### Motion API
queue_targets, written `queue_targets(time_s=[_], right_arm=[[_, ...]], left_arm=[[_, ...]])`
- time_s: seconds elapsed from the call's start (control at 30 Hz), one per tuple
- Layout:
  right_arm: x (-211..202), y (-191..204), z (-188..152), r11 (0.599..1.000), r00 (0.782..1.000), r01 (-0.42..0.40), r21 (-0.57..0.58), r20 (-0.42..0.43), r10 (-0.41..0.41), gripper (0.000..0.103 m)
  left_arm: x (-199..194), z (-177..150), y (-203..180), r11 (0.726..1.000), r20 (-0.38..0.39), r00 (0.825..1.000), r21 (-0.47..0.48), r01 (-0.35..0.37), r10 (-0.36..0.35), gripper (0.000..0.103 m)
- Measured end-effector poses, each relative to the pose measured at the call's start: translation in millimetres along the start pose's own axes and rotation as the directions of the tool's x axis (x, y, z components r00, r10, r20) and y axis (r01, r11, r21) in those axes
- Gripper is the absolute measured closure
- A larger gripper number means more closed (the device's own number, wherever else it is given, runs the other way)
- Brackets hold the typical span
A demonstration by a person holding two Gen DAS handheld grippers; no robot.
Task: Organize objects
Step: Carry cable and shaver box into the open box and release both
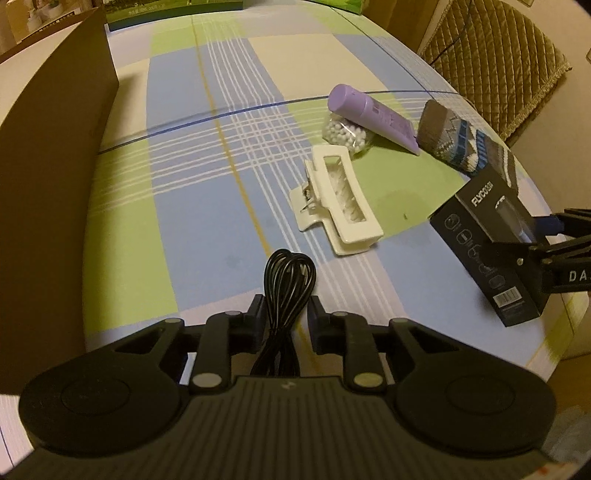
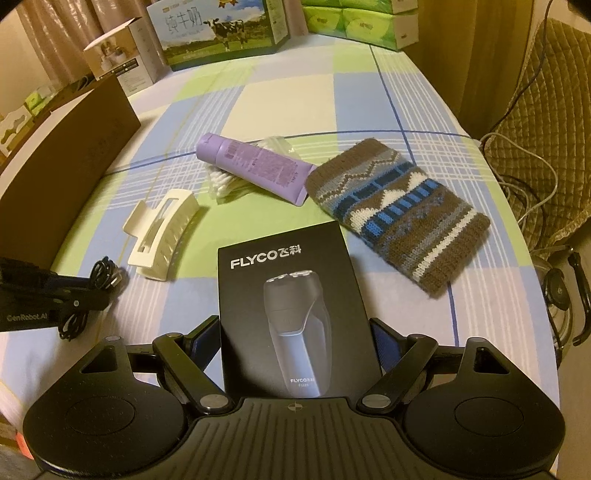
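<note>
My left gripper (image 1: 286, 314) is shut on a coiled black cable (image 1: 290, 280), held low over the table; the gripper shows at the left of the right wrist view (image 2: 86, 291) with the cable (image 2: 103, 277). My right gripper (image 2: 295, 336) is shut on a black FLYCO shaver box (image 2: 291, 291), which also shows at the right of the left wrist view (image 1: 487, 243). On the checked tablecloth lie a white hair claw clip (image 1: 340, 199), a purple tube (image 1: 373, 114), a bag of cotton swabs (image 1: 345, 134) and a knitted pouch (image 2: 399, 218).
A brown cardboard box (image 1: 55, 155) stands along the table's left side. A milk carton box (image 2: 221, 33), a small white box (image 2: 122, 59) and green tissue packs (image 2: 362, 22) stand at the far edge. A quilted chair (image 2: 546, 140) with cables is at the right.
</note>
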State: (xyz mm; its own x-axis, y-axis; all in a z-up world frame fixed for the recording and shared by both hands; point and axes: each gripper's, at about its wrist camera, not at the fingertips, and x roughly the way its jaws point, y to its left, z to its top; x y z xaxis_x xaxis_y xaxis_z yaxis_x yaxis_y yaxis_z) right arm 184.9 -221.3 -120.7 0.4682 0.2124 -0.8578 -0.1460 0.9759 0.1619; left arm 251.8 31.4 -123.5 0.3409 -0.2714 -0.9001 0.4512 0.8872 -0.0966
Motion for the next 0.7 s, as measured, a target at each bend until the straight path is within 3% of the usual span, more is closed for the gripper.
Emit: queue_targets(time_s=[0.2,0.7], right_arm=[[-2.7,0.3,-2.0,1.0,1.0,-0.001,-0.01,-0.001,0.001,0.023],[-30.9,27.2,17.9,0.992,0.99,-0.112,-0.056,0.077,0.116,0.024]], left_arm=[[-13.6,-0.3,-0.9,1.0,0.035,0.999,-0.014,-0.002,0.003,0.084],[-66.7,-8.8,9.4,0.996,0.164,0.986,-0.091,0.016,-0.001,0.09]])
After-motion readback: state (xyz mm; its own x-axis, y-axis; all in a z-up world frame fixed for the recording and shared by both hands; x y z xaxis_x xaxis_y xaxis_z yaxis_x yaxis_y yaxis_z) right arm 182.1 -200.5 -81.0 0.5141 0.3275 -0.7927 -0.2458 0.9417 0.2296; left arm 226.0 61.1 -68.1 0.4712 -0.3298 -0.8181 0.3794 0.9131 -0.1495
